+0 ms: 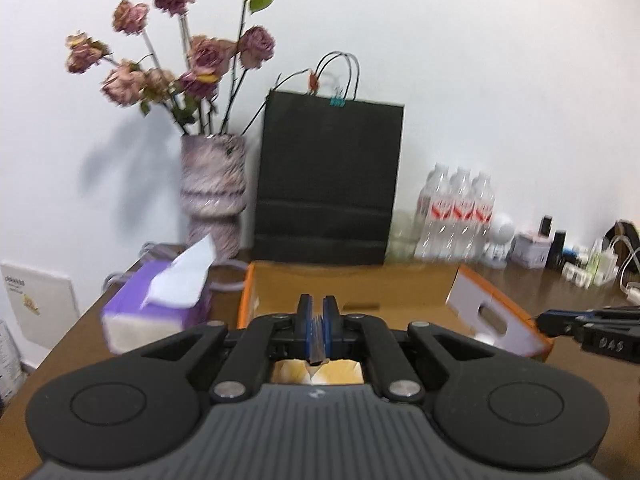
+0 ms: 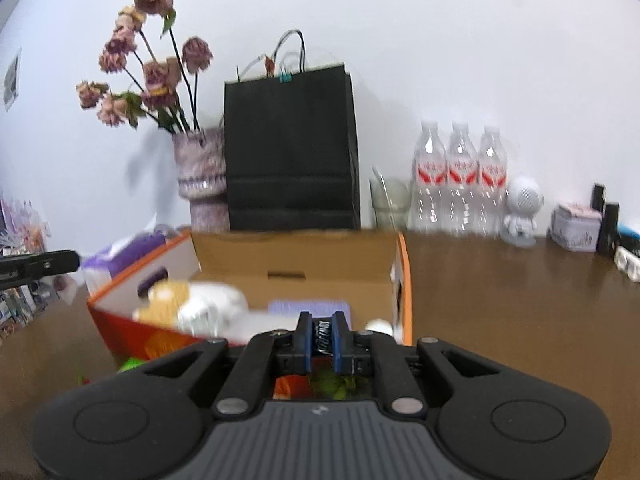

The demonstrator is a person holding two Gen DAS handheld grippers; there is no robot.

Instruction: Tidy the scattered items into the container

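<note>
An open cardboard box with orange outer walls stands on the brown table, just beyond both grippers. My left gripper is shut on the silvery sealed edge of a yellow and white packet, which hangs below the fingers. In the right wrist view the box holds a tan and white soft item and a purple flat thing. My right gripper is shut on the dark printed edge of a red and green packet. Each gripper shows at the edge of the other's view.
Behind the box stand a vase of dried roses, a black paper bag, a glass and three water bottles. A purple tissue pack lies left of the box. Small items line the wall at right.
</note>
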